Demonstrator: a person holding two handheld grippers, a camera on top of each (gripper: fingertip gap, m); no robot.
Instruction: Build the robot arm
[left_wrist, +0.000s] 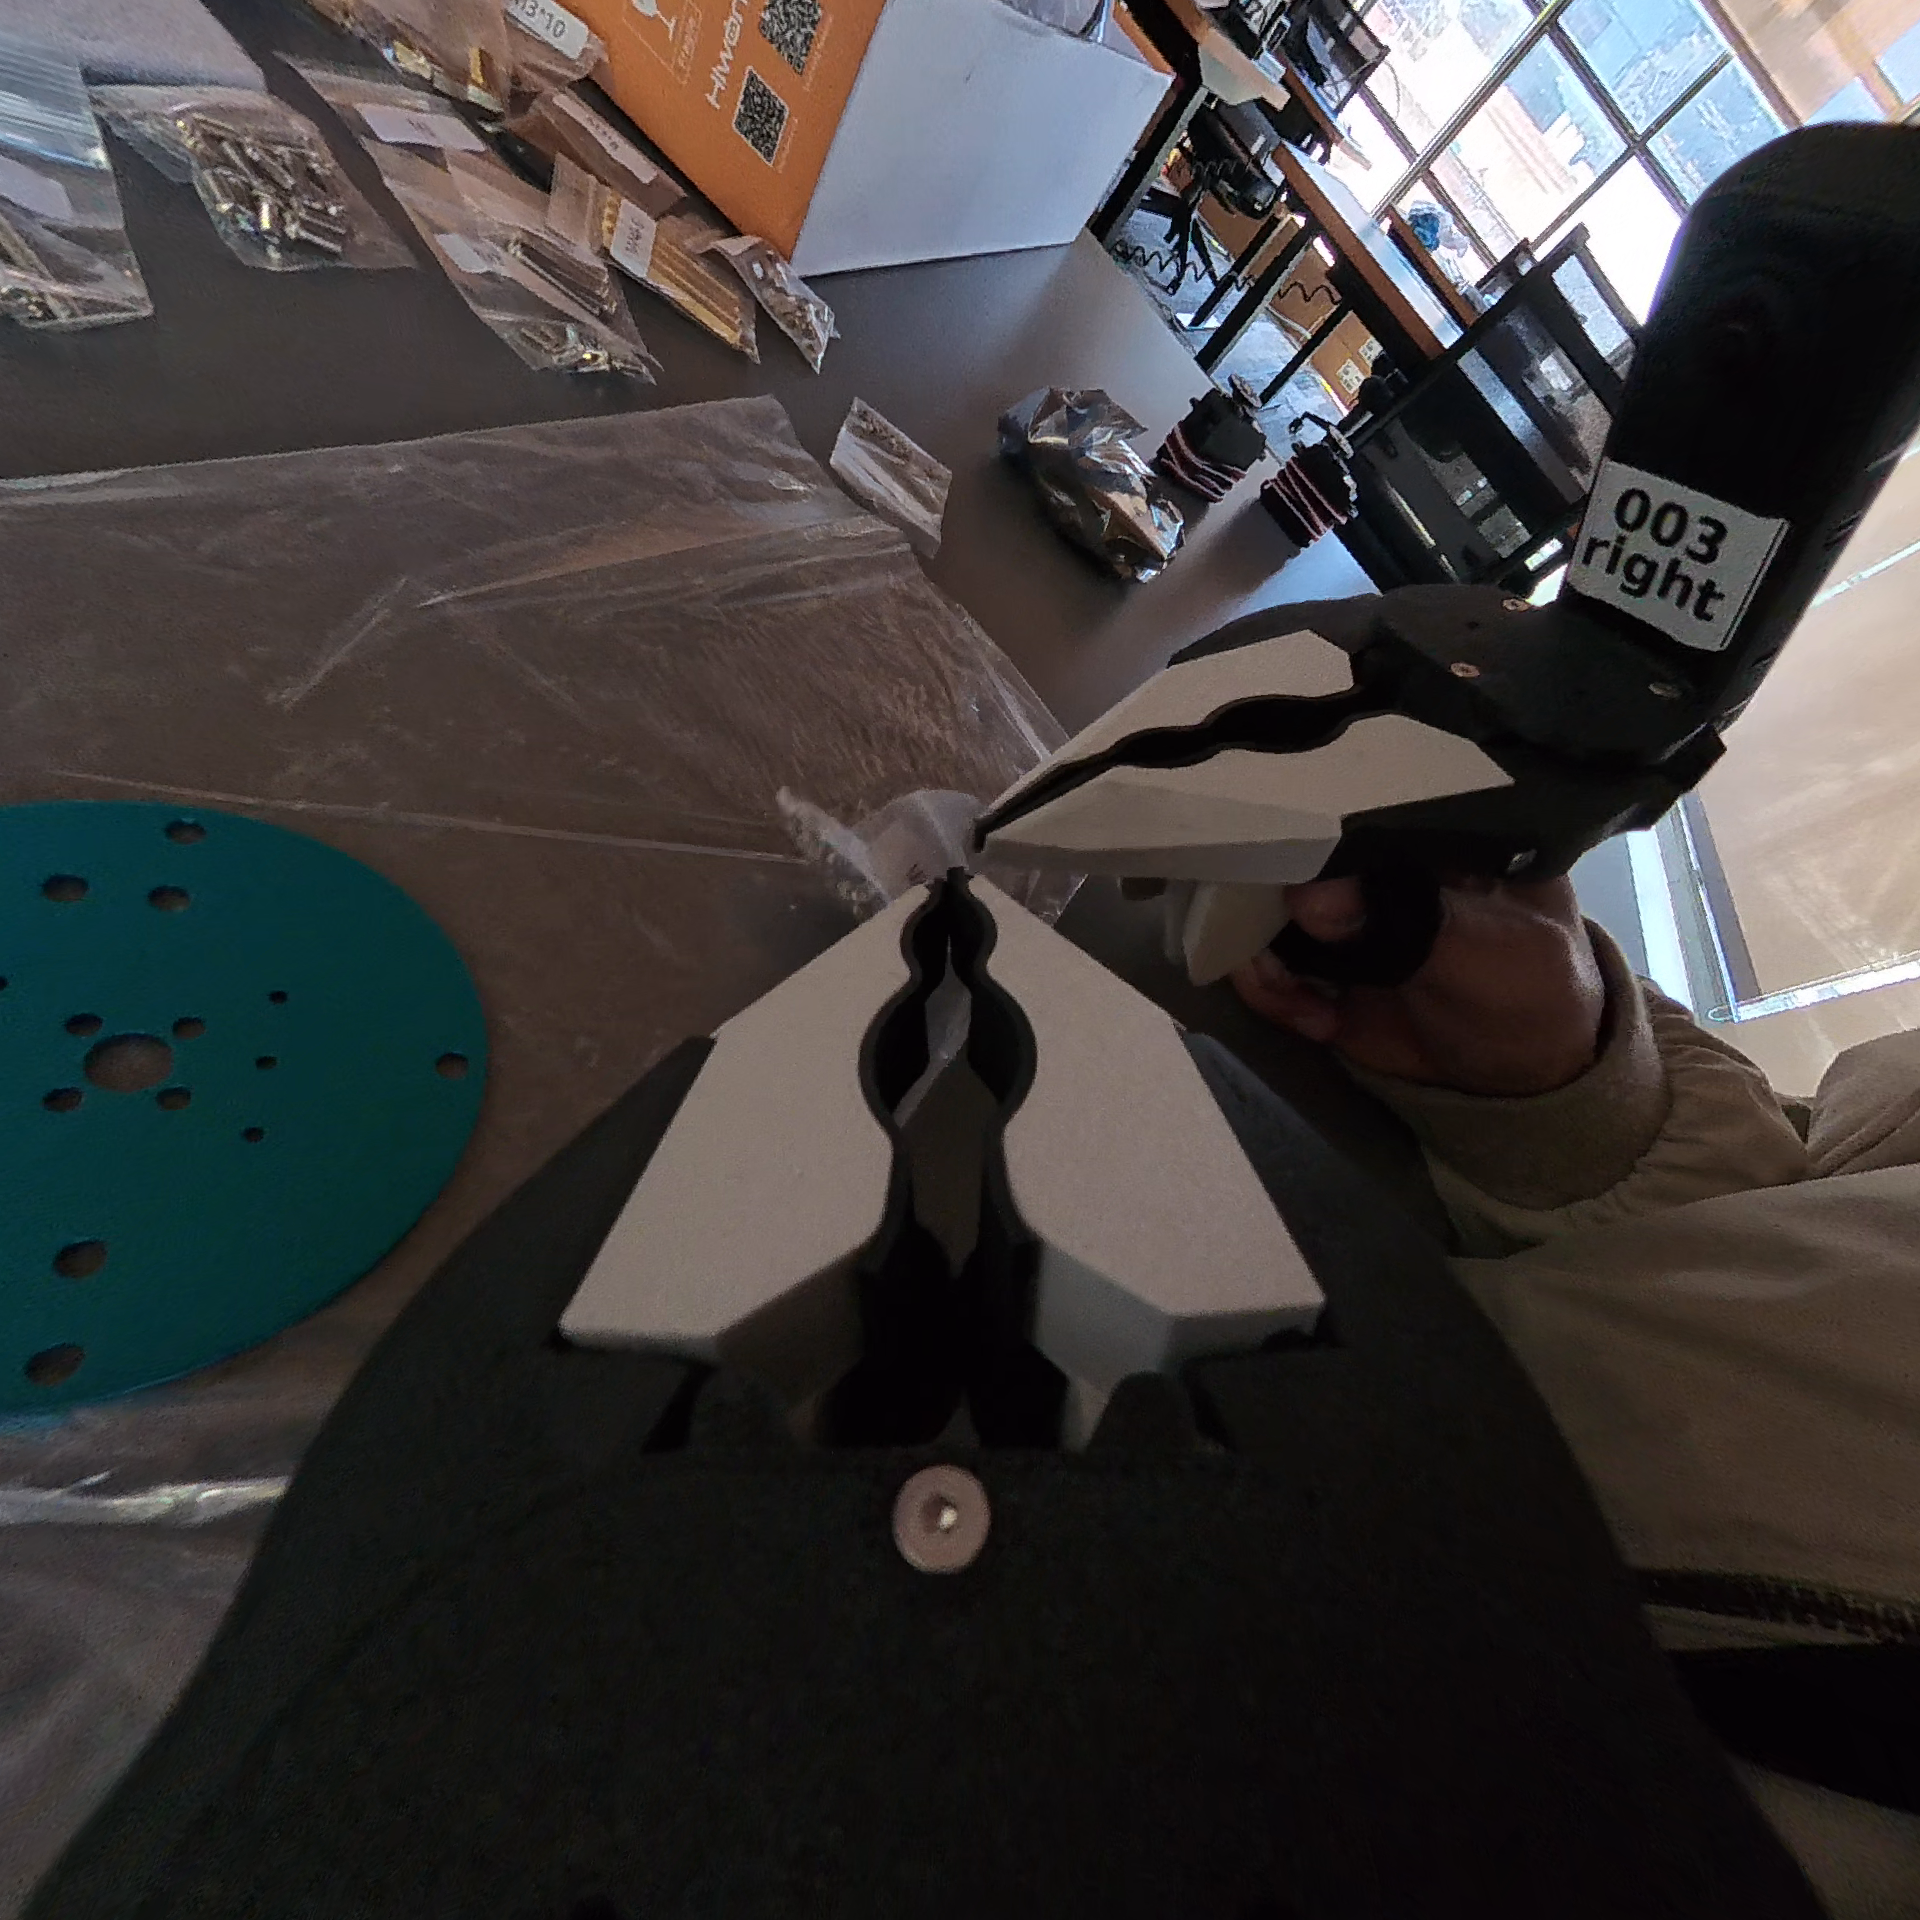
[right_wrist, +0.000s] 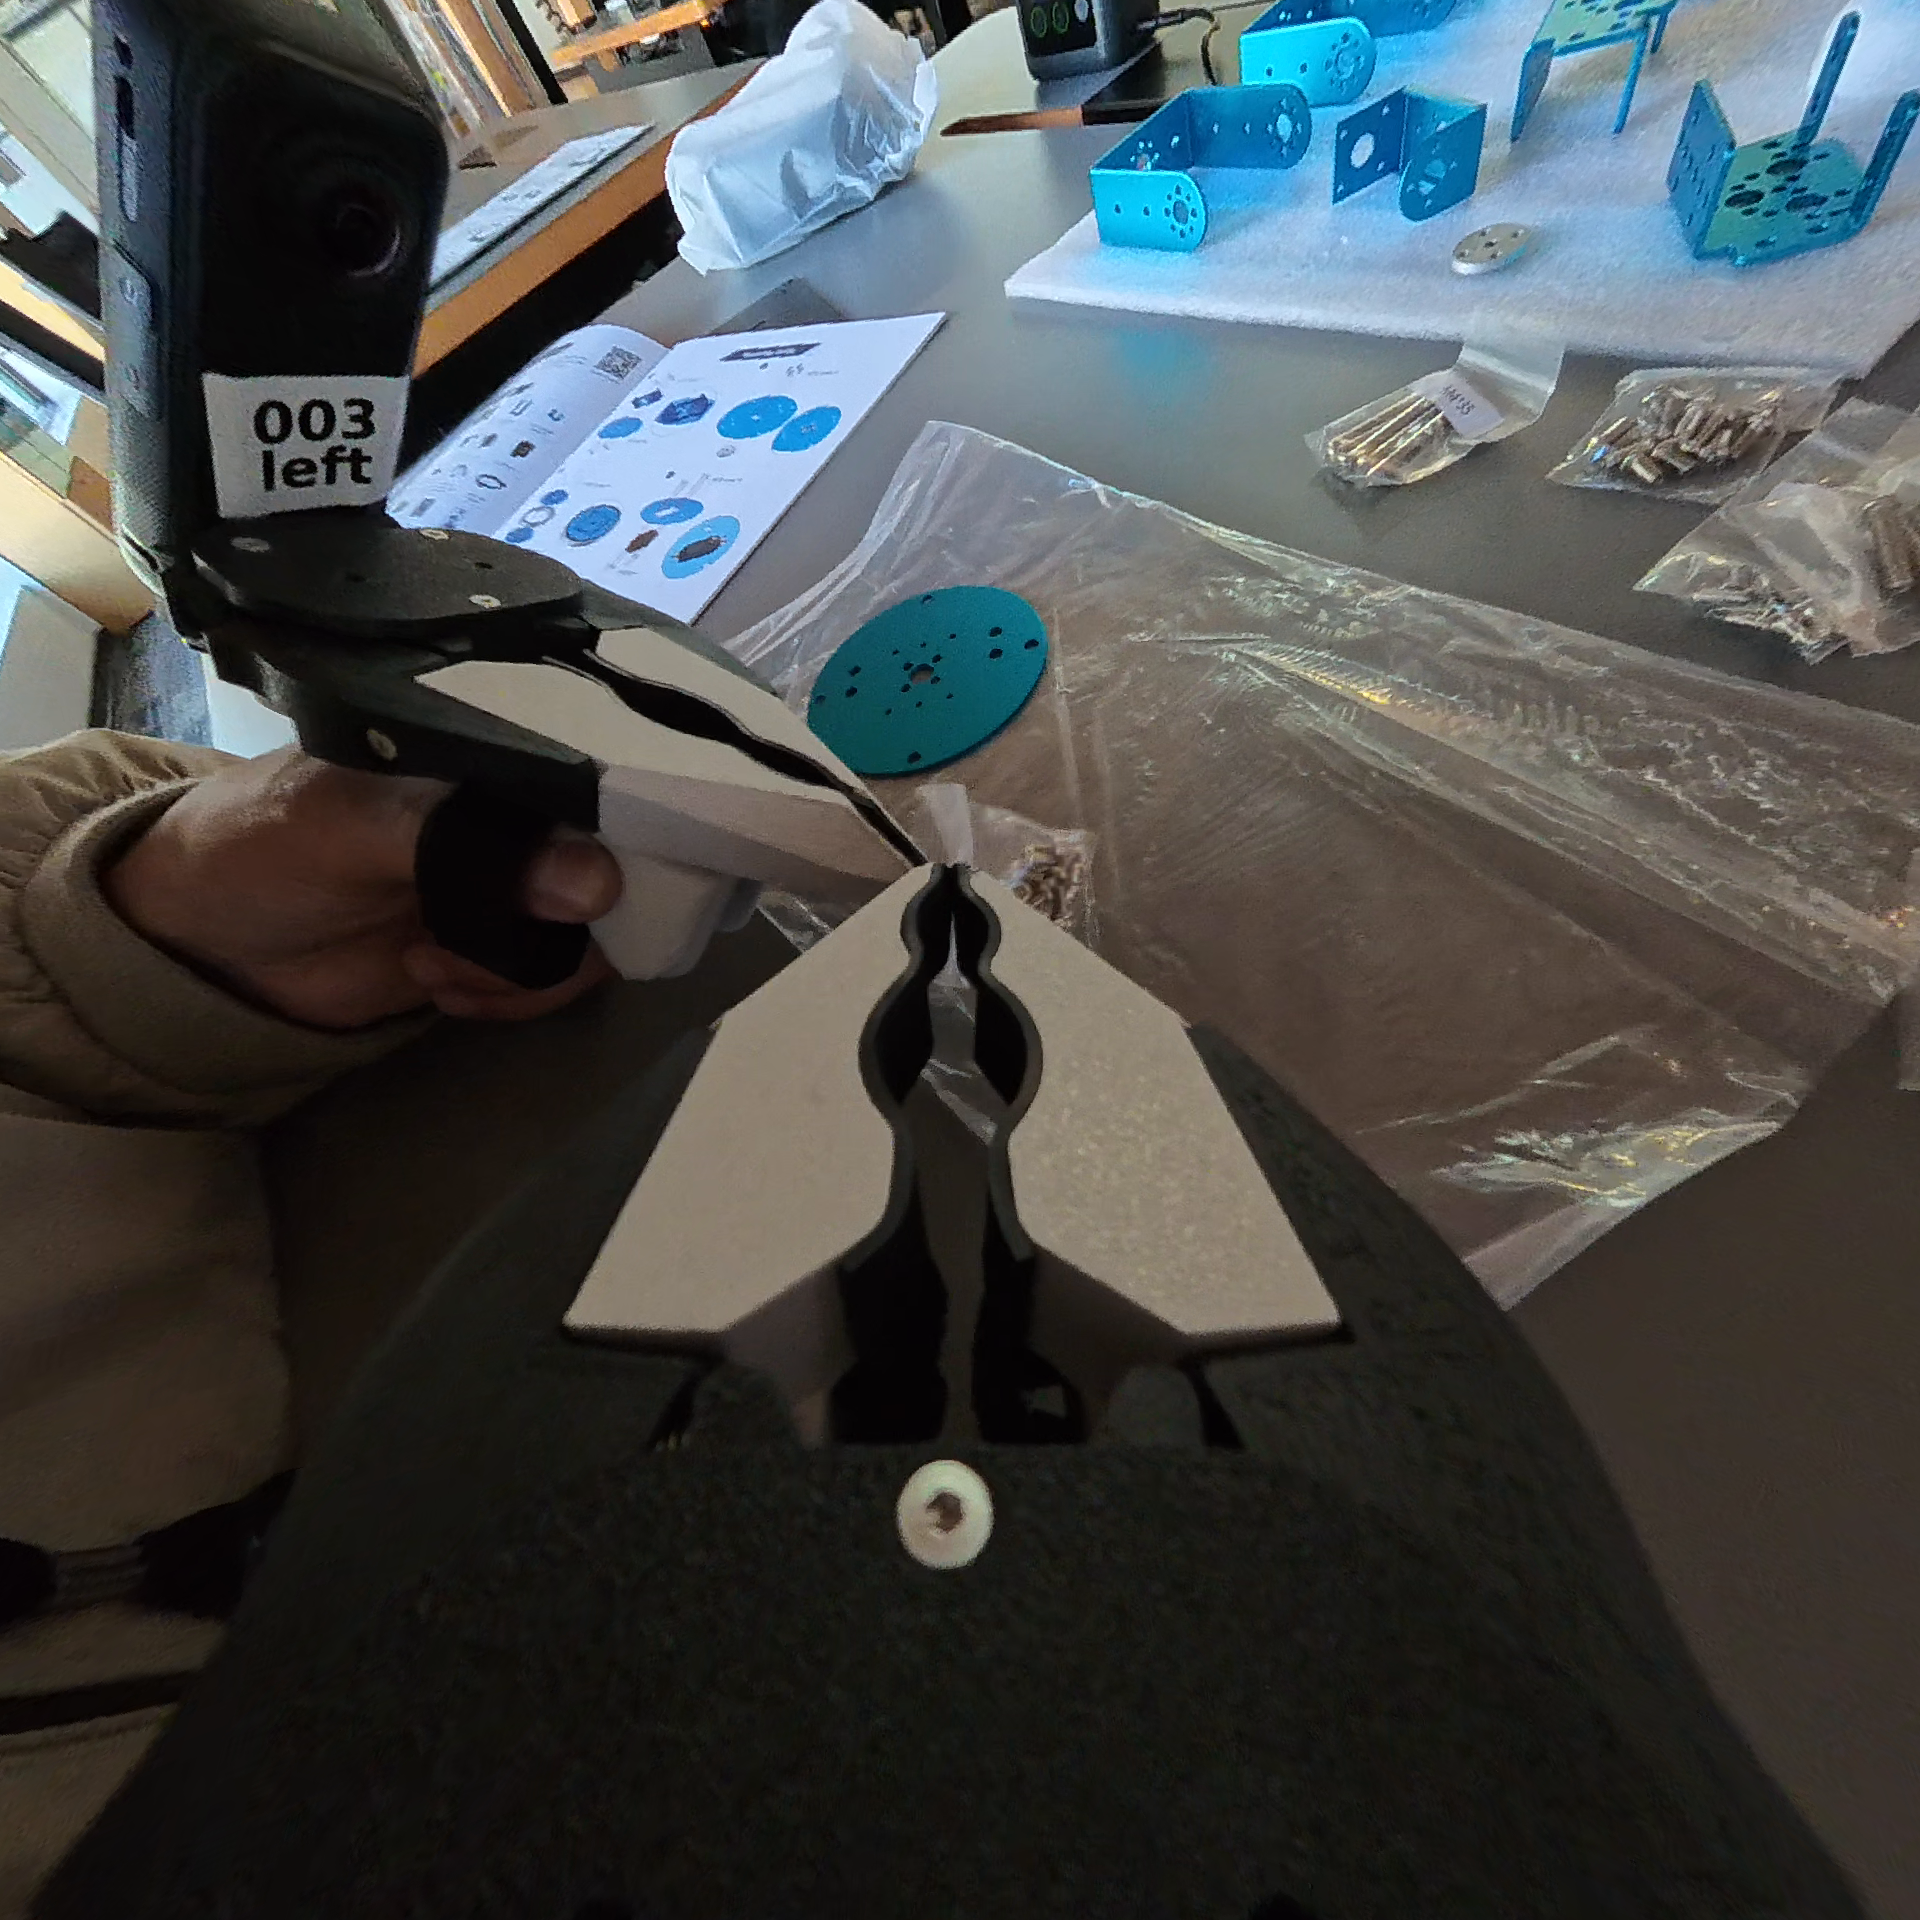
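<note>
My left gripper and my right gripper meet tip to tip above a dark table, each held by a hand. Both are shut on the top edge of one small clear bag of screws, from opposite sides. The bag hangs just past the tips, and its screws show behind my right gripper. The right gripper comes in from the right in the left wrist view, and the left gripper from the left in the right wrist view. A teal round plate with holes lies on a large clear plastic bag.
Several bags of screws and brass standoffs lie on the table. An orange and white box, a crumpled silver bag and servos are beyond. Blue metal brackets sit on white foam, beside an open booklet. The grippers are tip to tip, or close to it.
</note>
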